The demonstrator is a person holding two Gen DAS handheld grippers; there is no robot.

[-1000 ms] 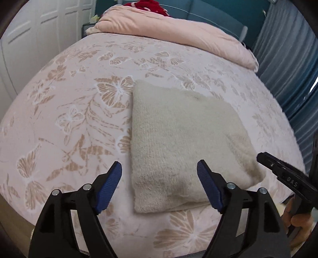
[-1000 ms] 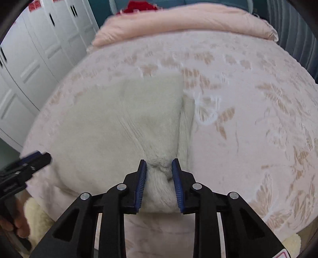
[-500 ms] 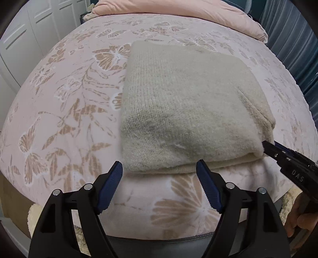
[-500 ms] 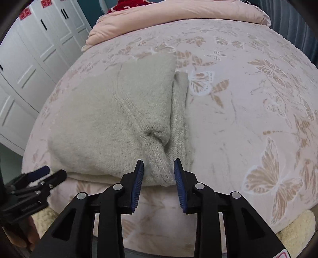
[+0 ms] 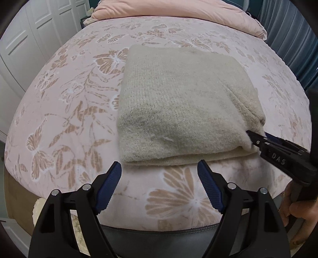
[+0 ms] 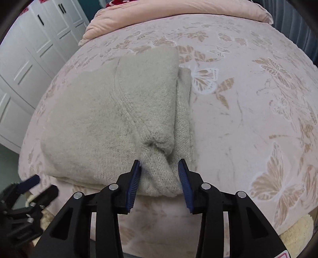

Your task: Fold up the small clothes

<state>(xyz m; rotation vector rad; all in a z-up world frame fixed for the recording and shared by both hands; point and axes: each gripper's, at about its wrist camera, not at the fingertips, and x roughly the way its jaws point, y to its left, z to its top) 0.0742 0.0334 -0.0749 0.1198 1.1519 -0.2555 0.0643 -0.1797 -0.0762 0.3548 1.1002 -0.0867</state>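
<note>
Folded beige sweater (image 6: 111,123) lies on the bed (image 6: 248,111) near its front edge. Right gripper (image 6: 160,174) has just been opening, corner between its jaws — back out straight, don't drag the fold. Left gripper (image 5: 159,178) gapes wide, empty.

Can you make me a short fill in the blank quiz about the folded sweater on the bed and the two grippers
1. The folded beige sweater lies on a pink bedspread printed with ____.
2. The left gripper is open, with ____ between its fingers.
3. The right gripper has just been opening; the sweater's near ____ lies between its fingers.
4. Behind the sweater, at the far end of the bed, lies a plain ____ duvet.

Missing words: butterflies; nothing; corner; pink
</note>
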